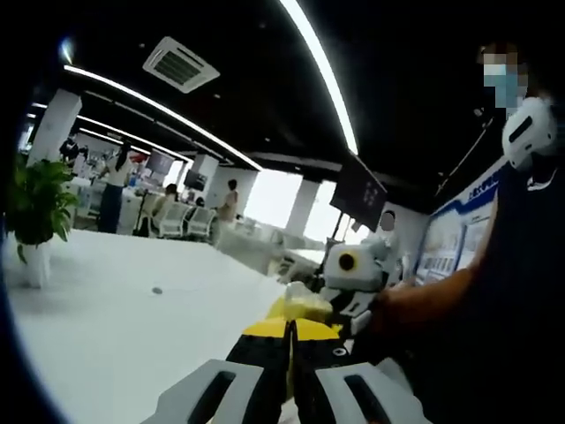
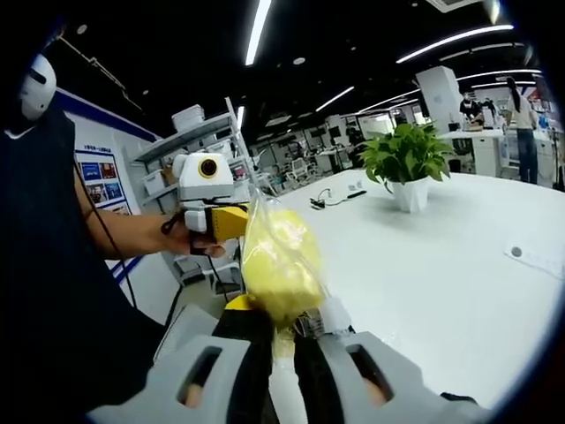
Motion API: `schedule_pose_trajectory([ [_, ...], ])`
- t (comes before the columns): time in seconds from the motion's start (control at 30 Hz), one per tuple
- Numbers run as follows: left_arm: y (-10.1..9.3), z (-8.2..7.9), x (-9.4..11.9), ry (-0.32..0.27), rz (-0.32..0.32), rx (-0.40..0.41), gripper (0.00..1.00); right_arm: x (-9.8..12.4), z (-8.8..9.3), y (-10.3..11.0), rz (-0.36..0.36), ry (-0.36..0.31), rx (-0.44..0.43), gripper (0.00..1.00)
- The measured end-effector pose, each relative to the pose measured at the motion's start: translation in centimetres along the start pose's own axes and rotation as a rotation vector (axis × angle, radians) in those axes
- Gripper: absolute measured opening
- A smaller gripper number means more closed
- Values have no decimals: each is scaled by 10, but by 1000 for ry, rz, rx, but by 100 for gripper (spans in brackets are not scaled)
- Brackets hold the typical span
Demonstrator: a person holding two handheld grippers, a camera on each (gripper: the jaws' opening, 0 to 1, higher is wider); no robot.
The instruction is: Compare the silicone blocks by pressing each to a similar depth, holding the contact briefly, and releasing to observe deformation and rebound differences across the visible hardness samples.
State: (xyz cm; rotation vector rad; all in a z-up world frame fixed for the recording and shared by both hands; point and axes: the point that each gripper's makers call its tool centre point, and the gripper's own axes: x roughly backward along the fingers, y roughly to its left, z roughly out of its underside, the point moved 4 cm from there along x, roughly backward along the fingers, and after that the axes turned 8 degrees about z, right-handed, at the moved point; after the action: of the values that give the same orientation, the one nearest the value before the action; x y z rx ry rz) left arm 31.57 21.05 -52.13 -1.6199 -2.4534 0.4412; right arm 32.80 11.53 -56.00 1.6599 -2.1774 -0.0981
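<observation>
A clear plastic bag [image 2: 278, 256] holding a yellow silicone block stands up from my right gripper [image 2: 282, 340], whose jaws are shut on the bag's lower end. In the right gripper view my left gripper [image 2: 231, 221], held by a hand, reaches in from the left and its yellow tips meet the bag's side. In the left gripper view my left gripper [image 1: 291, 334] has its jaws pressed together, with the yellow bag [image 1: 300, 306] right at its tips. The right gripper [image 1: 340, 309] is just beyond the bag. I cannot make out the block's shape through the wrinkled film.
A wide white table [image 2: 441, 265] lies below both grippers. On it are a potted plant [image 2: 406, 163] [image 1: 40, 208], a small round object [image 1: 157, 290] and some cables [image 2: 335, 196]. The person's dark sleeve [image 2: 53, 291] is close by. Shelves [image 2: 190, 132] stand behind.
</observation>
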Motion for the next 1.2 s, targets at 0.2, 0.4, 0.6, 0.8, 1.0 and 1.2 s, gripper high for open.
schedule_pose_trajectory([
  [0.2, 1, -3, 0, -38, -15, 57, 0, -1, -2, -1, 11, -36, -8, 6],
  [0.4, -1, 0, 3, -25, 3, 70, 0, -2, 4, 4, 3, -44, -1, 10],
  [0.6, -7, -5, 0, -45, 22, 88, 0, -4, 3, 0, 37, -57, -6, 18],
  [0.8, -9, -9, 1, -69, 34, 96, 0, -3, 2, -1, 54, -65, 4, 26],
  [1.0, -8, -11, 5, -88, 37, 129, 0, -3, 6, -2, 79, -63, -15, 41],
  [1.2, -8, -15, 6, -108, 41, 137, 0, -6, 7, -9, 138, -80, -13, 72],
])
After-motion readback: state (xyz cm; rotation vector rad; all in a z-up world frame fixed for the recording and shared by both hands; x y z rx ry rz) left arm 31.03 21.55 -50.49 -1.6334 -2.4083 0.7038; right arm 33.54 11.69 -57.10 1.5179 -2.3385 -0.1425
